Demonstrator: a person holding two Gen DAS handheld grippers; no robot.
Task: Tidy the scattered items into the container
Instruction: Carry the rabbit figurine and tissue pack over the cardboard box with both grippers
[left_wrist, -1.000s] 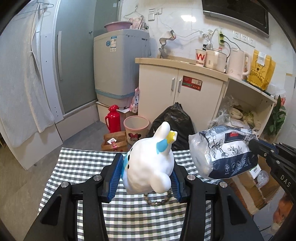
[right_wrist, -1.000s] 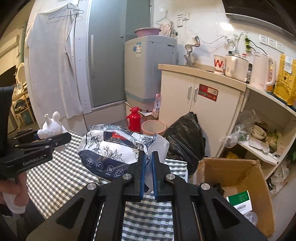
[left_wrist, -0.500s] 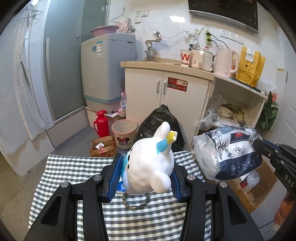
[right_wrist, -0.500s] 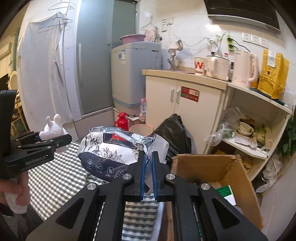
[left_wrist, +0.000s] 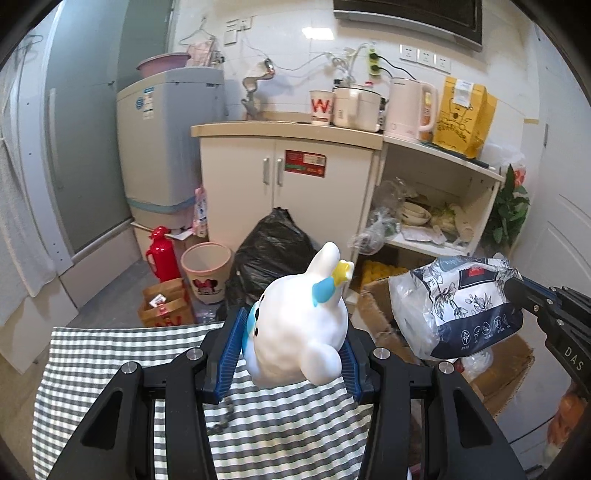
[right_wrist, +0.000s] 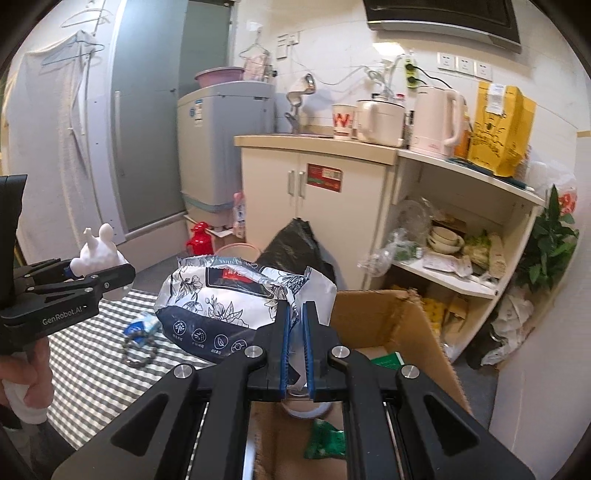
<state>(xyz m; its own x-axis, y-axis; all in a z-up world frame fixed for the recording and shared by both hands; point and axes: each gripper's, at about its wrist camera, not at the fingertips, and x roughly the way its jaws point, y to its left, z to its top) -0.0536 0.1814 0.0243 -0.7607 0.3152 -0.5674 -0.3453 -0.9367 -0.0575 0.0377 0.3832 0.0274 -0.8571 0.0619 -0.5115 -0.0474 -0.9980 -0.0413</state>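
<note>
Left to right: at lower centre of my left view, the left gripper (left_wrist: 293, 354) clamps the white rabbit toy (left_wrist: 297, 332) by its body, seemingly light, rigid, smooth; mid-right, my right gripper (right_wrist: 294, 345) pinches the soft tissue pack (right_wrist: 236, 295) by its crinkly end over the cardboard box (right_wrist: 417, 332).

- White rabbit toy (left_wrist: 295, 332) with blue ear patch and yellow star
- Navy-and-white floral packet (right_wrist: 236, 295) with red label
- Grey-and-white checked tablecloth (left_wrist: 110, 343)
- Brown cardboard box (right_wrist: 402, 325)
- Blue gripper pads (left_wrist: 232, 343)
</note>
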